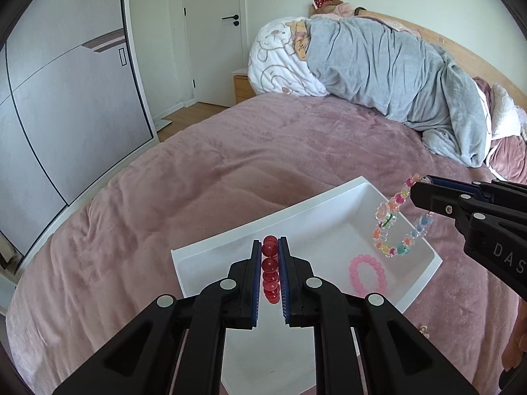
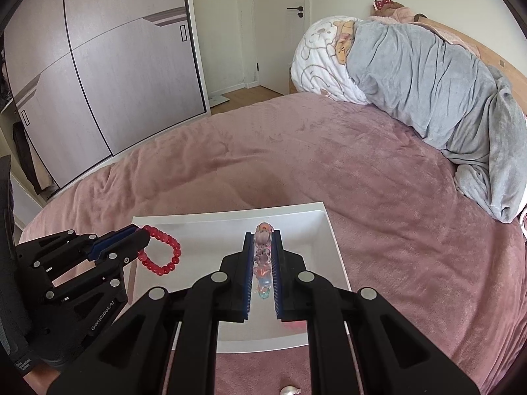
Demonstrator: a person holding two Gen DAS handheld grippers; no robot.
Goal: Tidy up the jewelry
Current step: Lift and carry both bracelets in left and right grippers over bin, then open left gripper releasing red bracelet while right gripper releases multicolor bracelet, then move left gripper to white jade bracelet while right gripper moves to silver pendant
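Note:
My left gripper (image 1: pixel 270 243) is shut on a red bead bracelet (image 1: pixel 270 270) and holds it above the left part of a white tray (image 1: pixel 230 240) on the bed. The red bracelet also shows in the right wrist view (image 2: pixel 161 253), hanging from the left gripper (image 2: pixel 140 232). My right gripper (image 2: pixel 262 233) is shut on a multicolored charm bracelet (image 2: pixel 263 260), which hangs over the tray's right side in the left wrist view (image 1: pixel 395 223). A pink bead bracelet (image 1: pixel 367 275) lies in the tray.
The tray (image 2: pixel 332 247) sits on a pink bedspread (image 1: pixel 230 164). A rolled grey blanket (image 1: pixel 395 75) and a cartoon-print pillow (image 1: pixel 280 59) lie at the head. A small pearl-like item (image 2: pixel 290 390) lies on the bedspread near me. A wardrobe (image 2: pixel 98 65) stands to the left.

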